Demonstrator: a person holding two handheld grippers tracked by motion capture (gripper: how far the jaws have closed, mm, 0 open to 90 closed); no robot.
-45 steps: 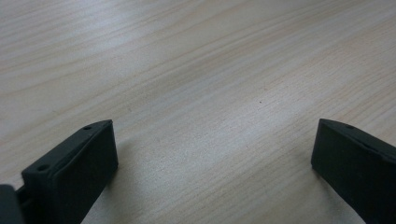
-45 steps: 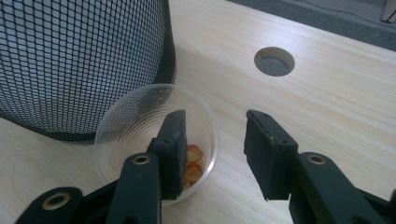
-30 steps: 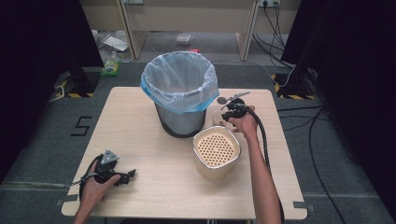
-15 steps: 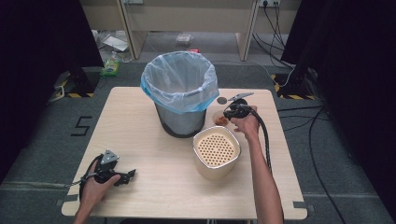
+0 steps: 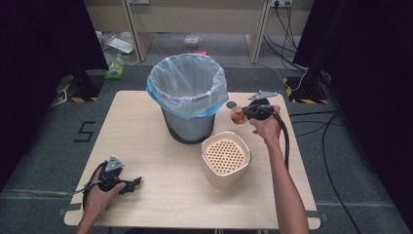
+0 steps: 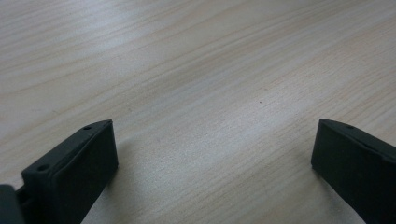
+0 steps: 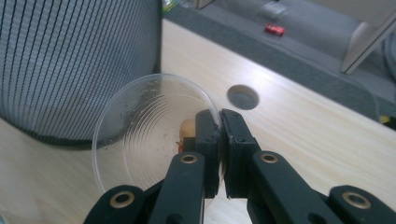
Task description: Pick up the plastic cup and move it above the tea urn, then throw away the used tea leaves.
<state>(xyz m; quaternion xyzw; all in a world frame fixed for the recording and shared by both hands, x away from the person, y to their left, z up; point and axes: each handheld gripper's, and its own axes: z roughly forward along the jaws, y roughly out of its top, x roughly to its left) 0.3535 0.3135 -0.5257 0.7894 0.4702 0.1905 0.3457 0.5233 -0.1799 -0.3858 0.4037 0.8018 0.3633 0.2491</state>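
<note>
My right gripper is shut on the rim of a small clear plastic dish, held above the table just right of the mesh waste bin. Some orange-brown food scraps lie in the dish beside the jaws. From above, the dish hangs between the bin, lined with a blue bag, and the right gripper. My left gripper rests open near the table's front left corner; its own view shows both jaws wide apart over bare wood.
A cream pot with a perforated insert stands in front of the bin, near the right forearm. A round cable hole lies in the tabletop behind the dish. Floor, cables and furniture legs surround the table.
The right gripper with the dish has risen a little and shifted slightly away from the pot, toward the bin's right side. The left gripper has stayed put.
</note>
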